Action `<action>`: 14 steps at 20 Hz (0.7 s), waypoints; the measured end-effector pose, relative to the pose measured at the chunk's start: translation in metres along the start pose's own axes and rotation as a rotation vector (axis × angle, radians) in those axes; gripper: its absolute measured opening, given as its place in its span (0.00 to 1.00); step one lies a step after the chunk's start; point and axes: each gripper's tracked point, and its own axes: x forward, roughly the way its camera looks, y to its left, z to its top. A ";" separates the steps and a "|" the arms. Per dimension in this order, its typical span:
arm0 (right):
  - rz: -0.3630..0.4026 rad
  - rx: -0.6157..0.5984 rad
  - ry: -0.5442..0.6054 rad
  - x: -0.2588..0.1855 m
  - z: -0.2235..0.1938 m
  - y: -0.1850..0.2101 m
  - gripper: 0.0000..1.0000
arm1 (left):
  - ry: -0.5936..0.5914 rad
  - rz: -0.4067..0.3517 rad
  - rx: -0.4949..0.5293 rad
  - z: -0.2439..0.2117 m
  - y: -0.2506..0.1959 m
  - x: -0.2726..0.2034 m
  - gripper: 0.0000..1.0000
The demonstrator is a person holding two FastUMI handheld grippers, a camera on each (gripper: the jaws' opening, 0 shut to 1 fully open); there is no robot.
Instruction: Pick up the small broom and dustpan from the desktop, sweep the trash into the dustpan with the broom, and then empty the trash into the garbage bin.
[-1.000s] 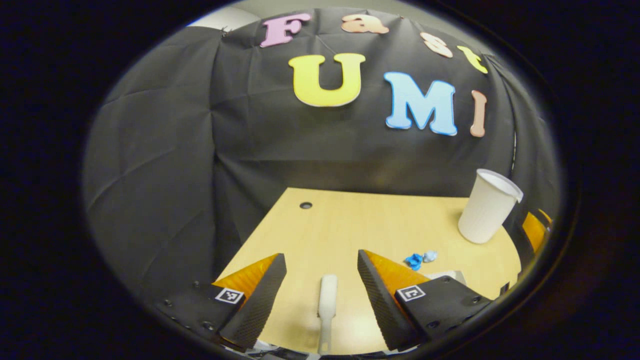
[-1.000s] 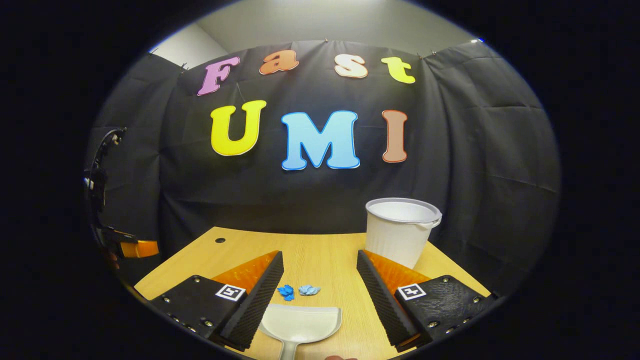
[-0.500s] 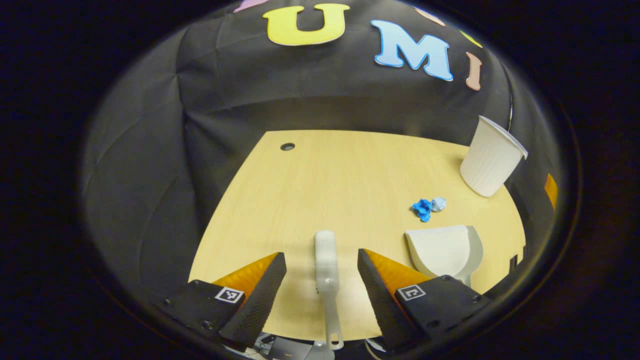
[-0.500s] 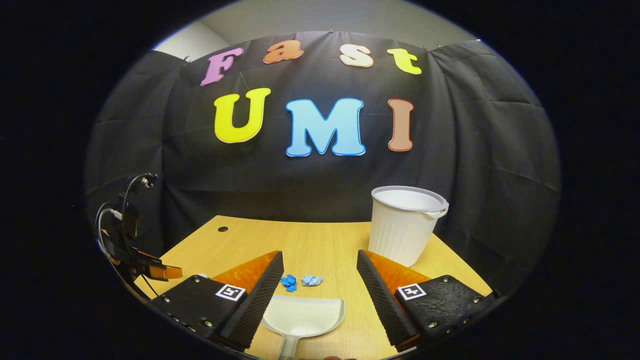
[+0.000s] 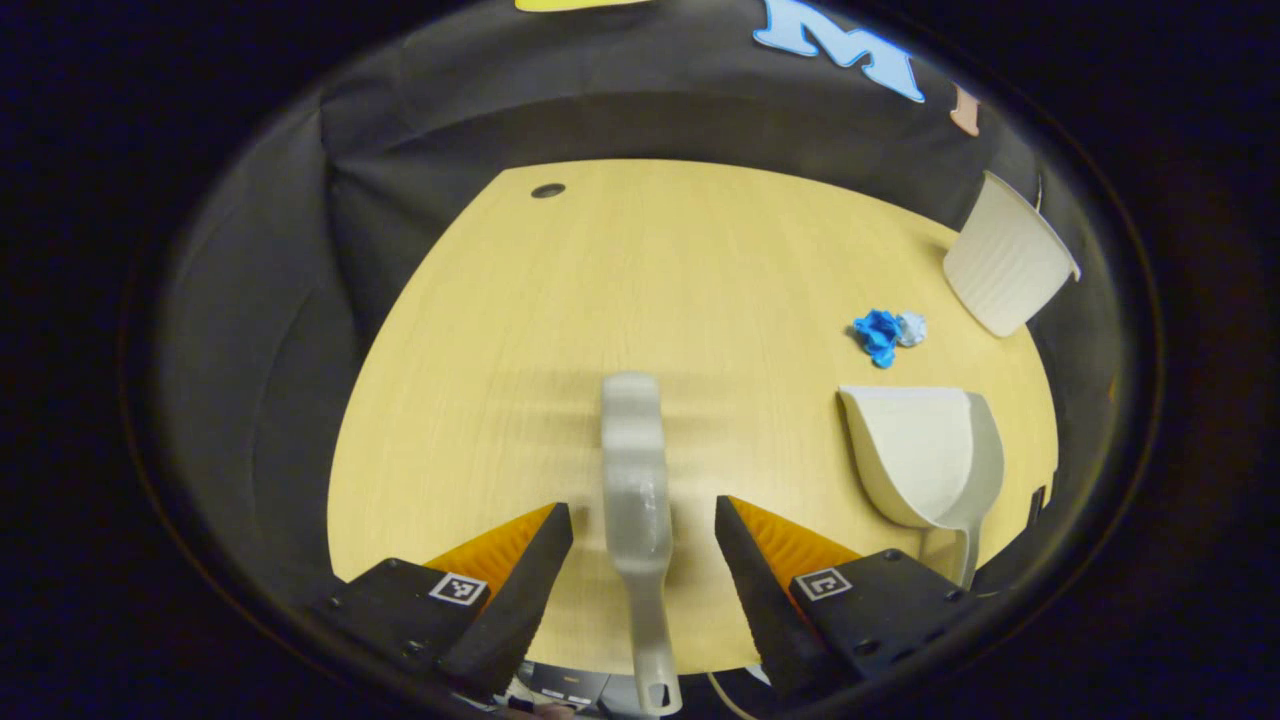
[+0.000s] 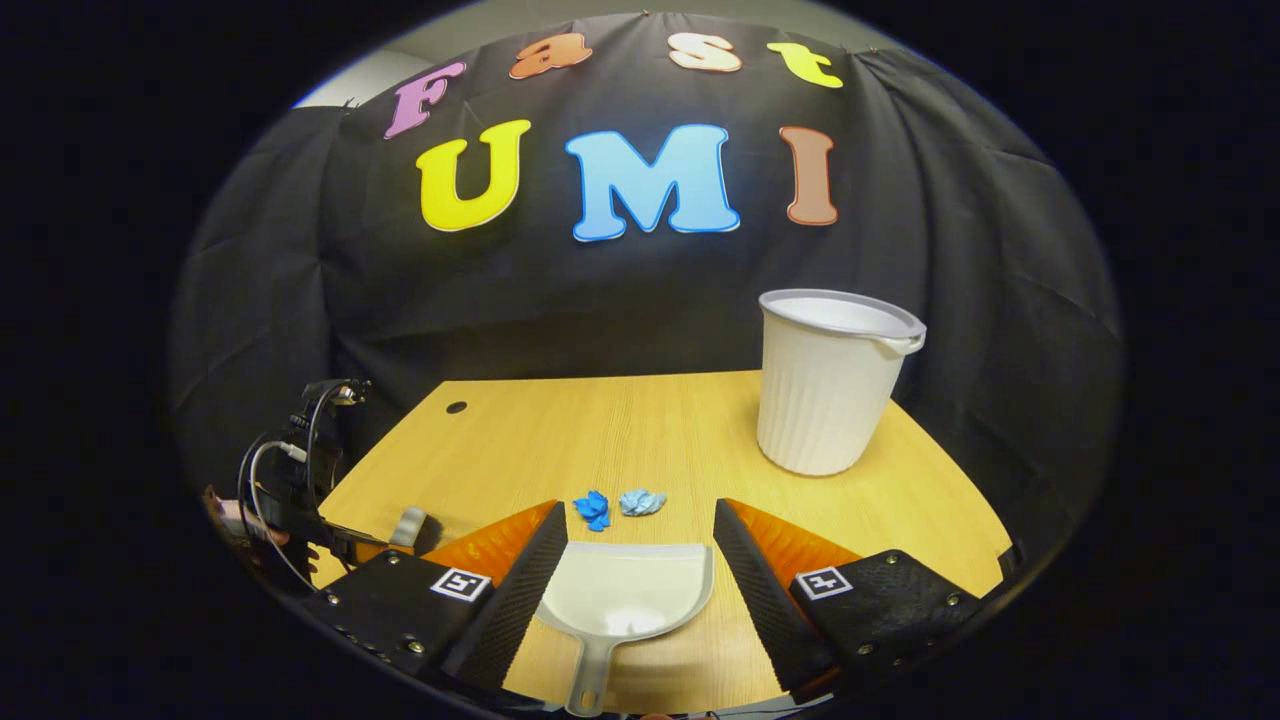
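Left gripper view: the left gripper (image 5: 640, 560) is held with fingers spread astride the pale plastic small broom (image 5: 634, 480), positioned for grasping, while the right gripper (image 6: 640, 580) likewise straddles, unclenched, the white plastic dustpan (image 6: 625, 600).

Black gripper bodies (image 5: 640, 545) — screws, square tag markings.

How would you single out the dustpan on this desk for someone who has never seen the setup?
Start at the ribbed white garbage bin standing on the wooden desk. Nearer the front edge, just behind two crumpled blue scraps, lies the dustpan: a flat pale scoop with a short handle, wider than the narrow broom.
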 end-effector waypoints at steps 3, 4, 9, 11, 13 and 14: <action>-0.001 0.004 0.036 0.002 -0.010 -0.005 0.95 | 0.047 0.008 -0.020 -0.007 0.003 0.015 0.95; 0.000 0.002 0.045 0.001 -0.013 -0.004 0.95 | 0.055 0.007 -0.030 -0.009 0.004 0.018 0.96; 0.021 0.006 0.109 0.004 -0.029 -0.001 0.95 | 0.098 0.009 -0.051 -0.018 0.001 0.036 0.88; 0.031 0.012 0.135 0.007 -0.034 0.001 0.95 | 0.108 0.013 -0.058 -0.018 0.003 0.039 0.82; 0.038 0.019 0.166 0.005 -0.039 0.000 0.95 | 0.117 0.020 -0.064 -0.021 0.006 0.042 0.65; 0.040 0.025 0.181 0.004 -0.043 0.000 0.95 | 0.120 0.020 -0.074 -0.023 0.006 0.042 0.63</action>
